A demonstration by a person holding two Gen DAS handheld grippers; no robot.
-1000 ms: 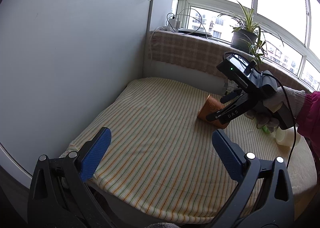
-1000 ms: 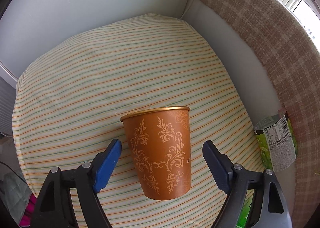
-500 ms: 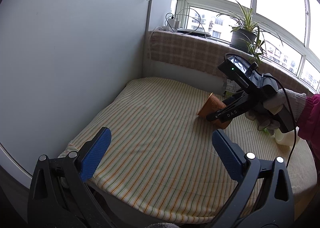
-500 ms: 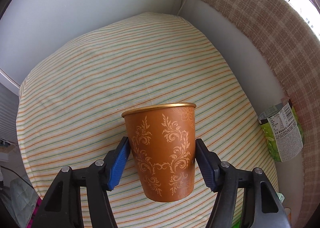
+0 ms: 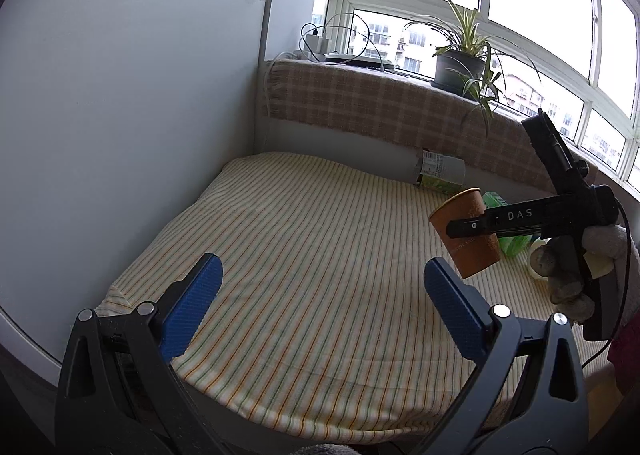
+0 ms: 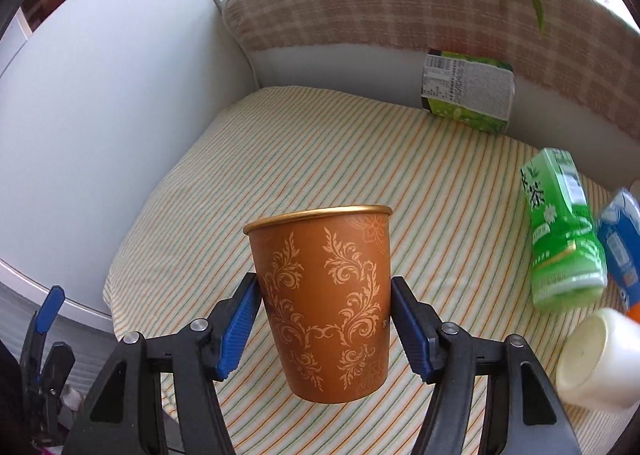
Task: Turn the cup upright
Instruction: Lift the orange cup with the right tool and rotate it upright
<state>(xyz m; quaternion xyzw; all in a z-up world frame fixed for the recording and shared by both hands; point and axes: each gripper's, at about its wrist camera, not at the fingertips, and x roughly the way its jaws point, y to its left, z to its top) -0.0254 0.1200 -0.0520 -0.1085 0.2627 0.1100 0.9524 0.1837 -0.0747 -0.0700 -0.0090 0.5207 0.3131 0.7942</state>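
The cup (image 6: 324, 307) is brown paper with gold leaf patterns and a gold rim. My right gripper (image 6: 326, 317) is shut on its sides and holds it in the air above the striped cushion (image 6: 280, 159), rim up and a little tilted. In the left wrist view the cup (image 5: 472, 243) hangs at the right in the right gripper (image 5: 472, 228), clear of the cushion (image 5: 300, 255). My left gripper (image 5: 320, 305) is open and empty, low over the cushion's front edge.
A green-labelled bottle (image 6: 468, 89) lies at the back against the wall. A green bottle (image 6: 560, 239), a blue can (image 6: 620, 239) and a white cup (image 6: 600, 355) lie at the right. White panels bound the left side; a plaid-covered sill with a potted plant (image 5: 460, 63) runs behind.
My right gripper closed on the cup, lifted it off the cushion and turned it from lying tilted to nearly rim-up. My left gripper has stayed put, open.
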